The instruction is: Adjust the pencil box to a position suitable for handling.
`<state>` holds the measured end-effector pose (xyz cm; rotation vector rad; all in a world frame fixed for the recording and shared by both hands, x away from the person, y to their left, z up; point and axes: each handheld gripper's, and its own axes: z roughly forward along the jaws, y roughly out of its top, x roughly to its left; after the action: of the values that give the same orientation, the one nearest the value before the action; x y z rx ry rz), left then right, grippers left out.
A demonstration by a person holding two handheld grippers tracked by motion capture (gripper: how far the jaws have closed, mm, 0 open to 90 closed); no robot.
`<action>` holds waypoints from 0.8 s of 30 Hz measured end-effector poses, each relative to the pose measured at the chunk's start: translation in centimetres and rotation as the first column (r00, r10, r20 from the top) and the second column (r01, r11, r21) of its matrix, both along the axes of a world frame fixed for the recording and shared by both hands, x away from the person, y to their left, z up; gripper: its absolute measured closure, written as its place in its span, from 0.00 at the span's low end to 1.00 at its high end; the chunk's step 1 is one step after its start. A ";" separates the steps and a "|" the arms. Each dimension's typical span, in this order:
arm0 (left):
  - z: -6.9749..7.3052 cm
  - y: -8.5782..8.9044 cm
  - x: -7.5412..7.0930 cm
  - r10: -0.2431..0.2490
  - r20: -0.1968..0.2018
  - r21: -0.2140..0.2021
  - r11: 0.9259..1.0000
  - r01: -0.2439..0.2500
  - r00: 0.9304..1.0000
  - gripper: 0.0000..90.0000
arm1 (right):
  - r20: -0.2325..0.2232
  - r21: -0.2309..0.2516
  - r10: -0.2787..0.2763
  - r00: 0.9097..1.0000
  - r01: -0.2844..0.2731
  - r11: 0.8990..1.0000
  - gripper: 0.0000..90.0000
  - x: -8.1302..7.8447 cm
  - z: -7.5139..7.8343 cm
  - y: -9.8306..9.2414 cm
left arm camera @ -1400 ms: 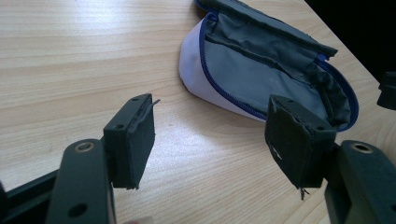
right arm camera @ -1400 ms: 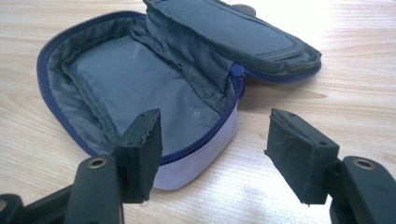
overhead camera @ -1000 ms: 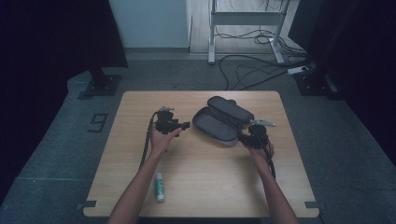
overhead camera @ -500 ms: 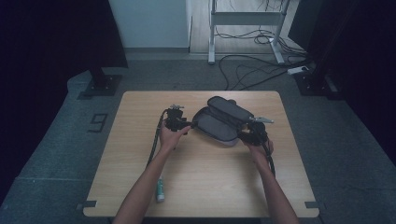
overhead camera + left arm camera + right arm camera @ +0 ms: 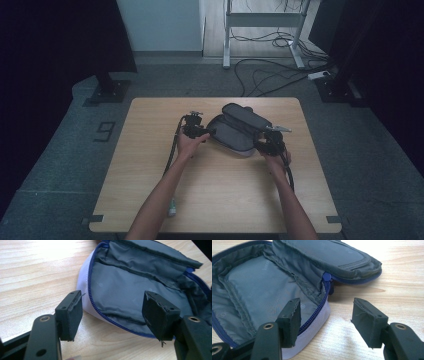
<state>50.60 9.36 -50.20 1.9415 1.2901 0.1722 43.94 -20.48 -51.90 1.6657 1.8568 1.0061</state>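
A grey zip pouch (image 5: pixel 240 130) lies unzipped and spread open at the middle of the wooden table (image 5: pixel 150 195). Its grey lining (image 5: pixel 125 287) and blue zipper (image 5: pixel 93 295) show in the left gripper view, its white rim (image 5: pixel 312 335) in the right gripper view. My left gripper (image 5: pixel 206 132) is at the pouch's left end, jaws open astride the rim (image 5: pixel 113 315), touching nothing. At the pouch's right end my right gripper (image 5: pixel 260 145) is open, one jaw over the lining (image 5: pixel 262 287), nothing held.
A white and green tube (image 5: pixel 171 208) lies near the table's front edge beside the left forearm. Cables trail from both grippers across the table. Beyond the table stand a dark stand base (image 5: pixel 107 92) and a metal frame with floor cables (image 5: pixel 270 70).
My left gripper has moved right to the pouch's left end. The right gripper has stayed at the pouch's right end.
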 end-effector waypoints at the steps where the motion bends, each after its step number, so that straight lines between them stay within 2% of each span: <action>1: -0.2 0.0 0.2 0.008 -0.005 0.002 1.000 -0.008 1.000 0.37 | -0.002 -0.003 0.000 1.000 0.000 1.000 0.44 0.0 0.0 0.0; 6: -0.9 0.1 0.6 0.026 -0.027 -0.003 1.000 -0.026 0.999 0.38 | -0.004 -0.013 0.007 1.000 -0.007 1.000 0.46 0.2 -0.3 0.3; 15: -2.5 0.1 1.7 0.065 -0.044 0.034 0.997 -0.063 0.997 0.41 | -0.022 -0.015 0.007 1.000 -0.008 1.000 0.48 0.5 -0.9 0.4; 24: -2.9 -0.5 2.2 0.055 -0.050 0.040 0.998 -0.053 0.997 0.49 | -0.037 -0.008 -0.002 0.999 0.002 1.000 0.53 0.6 -1.3 0.5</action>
<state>52.85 8.82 -53.14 1.9564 1.3830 0.1764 44.57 -19.95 -53.18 1.6922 1.8803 0.9714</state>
